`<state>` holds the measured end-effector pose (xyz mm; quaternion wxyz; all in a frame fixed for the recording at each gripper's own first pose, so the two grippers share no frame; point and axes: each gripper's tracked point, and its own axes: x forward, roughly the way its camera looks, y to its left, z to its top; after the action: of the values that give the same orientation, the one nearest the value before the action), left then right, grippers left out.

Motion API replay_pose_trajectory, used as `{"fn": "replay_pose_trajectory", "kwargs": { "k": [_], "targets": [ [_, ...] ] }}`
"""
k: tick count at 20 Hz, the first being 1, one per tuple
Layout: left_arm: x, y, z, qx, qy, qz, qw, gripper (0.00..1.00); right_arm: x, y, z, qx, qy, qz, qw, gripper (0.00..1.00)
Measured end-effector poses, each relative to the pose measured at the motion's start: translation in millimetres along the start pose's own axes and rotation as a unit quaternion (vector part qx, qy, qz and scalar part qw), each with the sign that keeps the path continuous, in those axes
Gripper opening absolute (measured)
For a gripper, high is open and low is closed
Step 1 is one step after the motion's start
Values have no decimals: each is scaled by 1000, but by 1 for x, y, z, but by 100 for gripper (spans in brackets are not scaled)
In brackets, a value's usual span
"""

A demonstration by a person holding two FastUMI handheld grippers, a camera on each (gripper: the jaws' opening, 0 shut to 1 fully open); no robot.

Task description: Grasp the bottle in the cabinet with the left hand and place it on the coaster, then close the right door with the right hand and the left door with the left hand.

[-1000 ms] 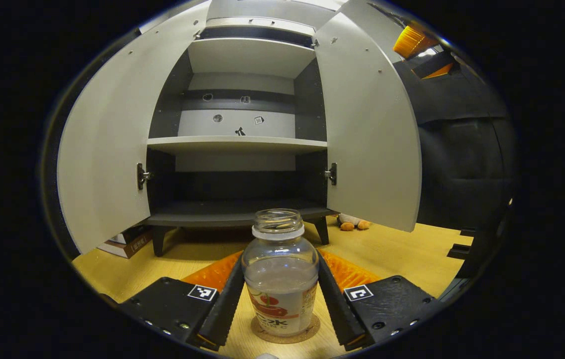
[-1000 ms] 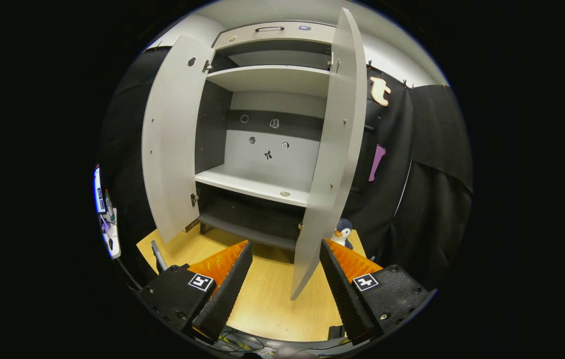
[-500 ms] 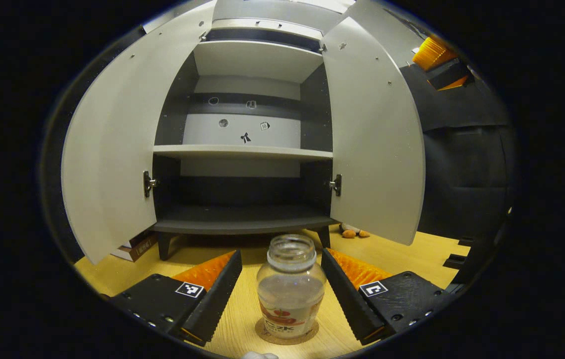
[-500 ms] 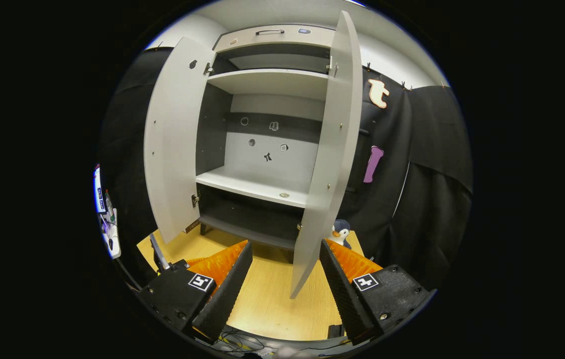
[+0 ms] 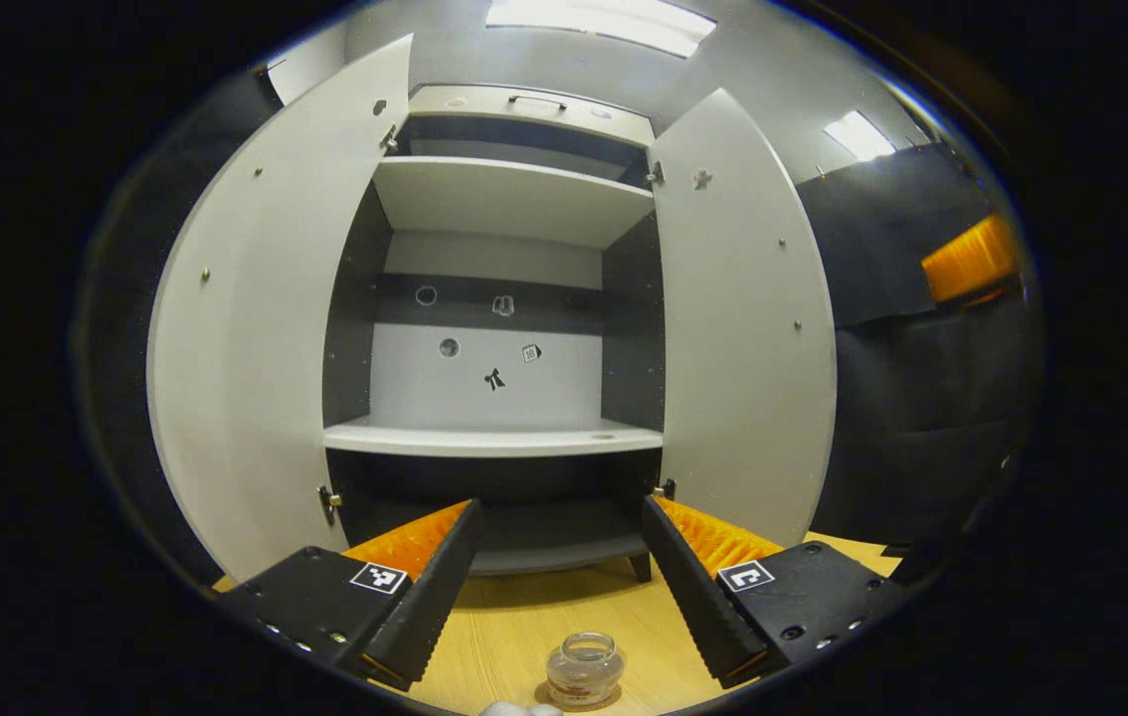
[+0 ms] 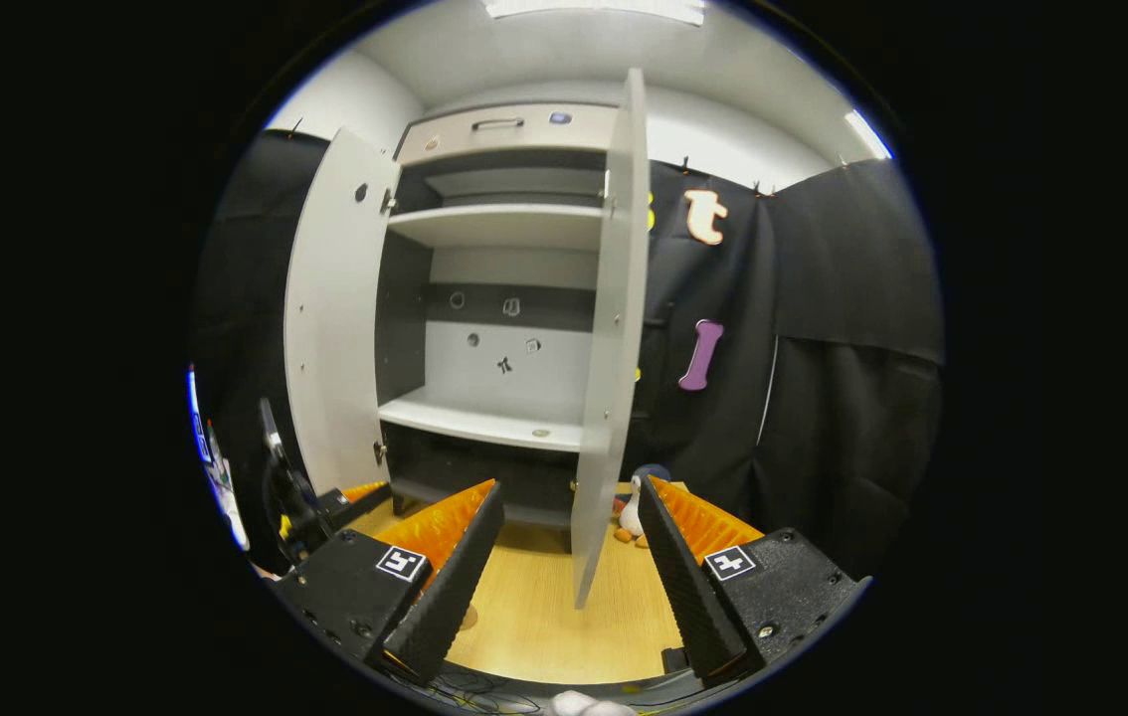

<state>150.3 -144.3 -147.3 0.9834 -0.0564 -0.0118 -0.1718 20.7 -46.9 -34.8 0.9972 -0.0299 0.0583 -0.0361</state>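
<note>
Tabletop (image 5: 514, 636) bears bottle (image 5: 583, 668), seemingly on coaster (image 5: 579, 698); both tools spread, empty.

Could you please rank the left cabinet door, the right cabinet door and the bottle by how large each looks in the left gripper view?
1. and 2. Left cabinet door and right cabinet door: they look much alike, so I won't rank them.
3. Bottle: clearly smallest.

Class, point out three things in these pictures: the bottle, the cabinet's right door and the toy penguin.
bottle (image 5: 584, 668), left gripper view, on its glass body.
right door (image 6: 612, 328), right gripper view, on its inner face.
toy penguin (image 6: 632, 514), right gripper view, on its white belly.
</note>
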Motion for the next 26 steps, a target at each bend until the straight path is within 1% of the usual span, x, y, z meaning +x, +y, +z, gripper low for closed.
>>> {"fn": "replay_pose_trajectory", "kwargs": {
  "k": [4, 5, 8, 10, 12, 13, 16, 18, 20, 22, 24, 26],
  "targets": [
    [-26, 29, 73, -8, -18, 18, 1000, 97, -13, -8, 12, 16, -21, -10, 1000, 83],
    [-35, 39, 87, -9, -21, 25, 999, 95, -14, -12, 14, 19, -25, -11, 999, 83],
    [-66, 76, 121, 8, -17, 72, 997, 99, -13, -31, 21, 19, -37, -24, 999, 83],
    [-87, 100, 131, 25, -11, 100, 995, 96, -7, -47, 28, 25, -46, -31, 998, 83],
    [-109, 117, 133, 38, -1, 124, 992, 96, 6, -69, 33, 25, -49, -42, 998, 83],
    [-120, 121, 132, 42, 0, 133, 990, 96, 15, -81, 36, 23, -49, -48, 997, 83],
    [-143, 122, 122, 40, 19, 151, 987, 96, 47, -113, 48, 21, -52, -49, 997, 84],
    [-152, 122, 115, 52, 33, 167, 984, 96, 71, -129, 55, 27, -47, -36, 998, 83],
    [-155, 111, 114, 62, 38, 174, 982, 96, 95, -140, 62, 32, -52, -23, 998, 84],
    [-152, 95, 113, 49, 42, 173, 983, 96, 115, -148, 64, 36, -48, -6, 998, 83],
    [-147, 81, 116, 30, 36, 175, 984, 96, 135, -145, 66, 44, -42, 26, 998, 83],
    [-143, 74, 121, 25, 32, 187, 981, 96, 151, -140, 65, 46, -32, 62, 997, 83]
  ]
}}
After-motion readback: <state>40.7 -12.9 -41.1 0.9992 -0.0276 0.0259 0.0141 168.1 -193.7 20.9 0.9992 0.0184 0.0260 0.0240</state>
